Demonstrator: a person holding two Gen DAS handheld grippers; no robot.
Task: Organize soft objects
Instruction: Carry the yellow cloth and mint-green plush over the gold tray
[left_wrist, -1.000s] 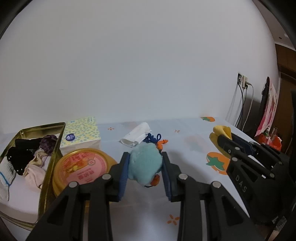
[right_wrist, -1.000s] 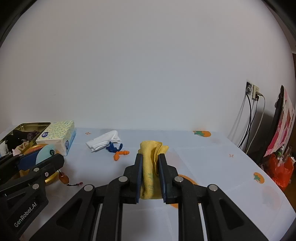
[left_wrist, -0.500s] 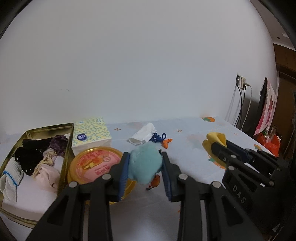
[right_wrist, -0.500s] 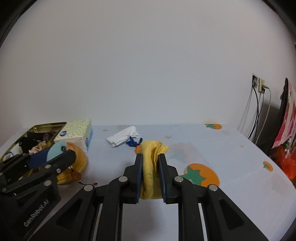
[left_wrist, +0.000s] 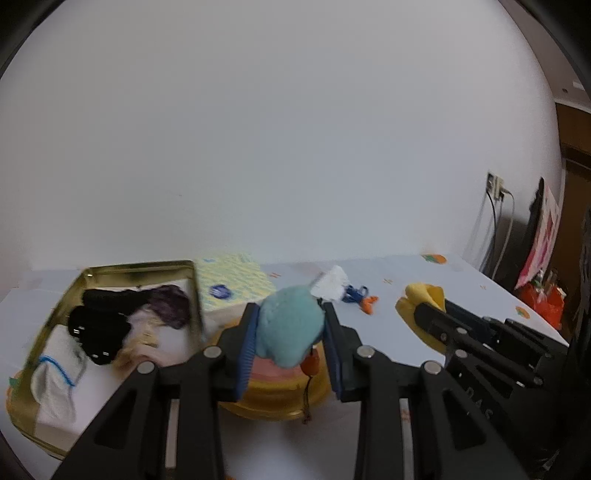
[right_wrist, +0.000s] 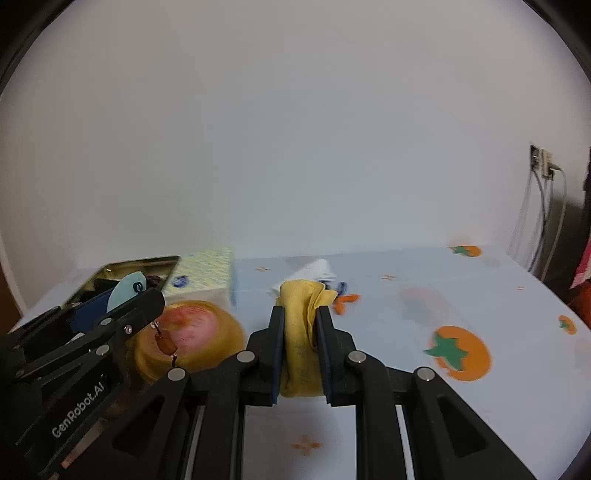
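My left gripper (left_wrist: 290, 334) is shut on a light blue plush toy (left_wrist: 288, 328) with an orange tag hanging under it, held above the round yellow tin (left_wrist: 273, 398). The gold tray (left_wrist: 55, 317) with dark, purple and white soft items lies to the left. My right gripper (right_wrist: 300, 336) is shut on a folded yellow cloth (right_wrist: 301, 328), above the table; it also shows at the right of the left wrist view (left_wrist: 424, 299). A white cloth (left_wrist: 330, 282) and a blue-and-orange small item (left_wrist: 360, 297) lie further back.
A patterned tissue box (left_wrist: 236, 286) stands between the tray and the white cloth. The tablecloth (right_wrist: 461, 350) has orange fruit prints. Cables and a wall socket (right_wrist: 541, 162) are at the right, with a red bag (left_wrist: 543, 299) near the table's right edge.
Both grippers have moved left toward the tray with their loads still held. The round tin and tray now sit closer and more central in the left wrist view.
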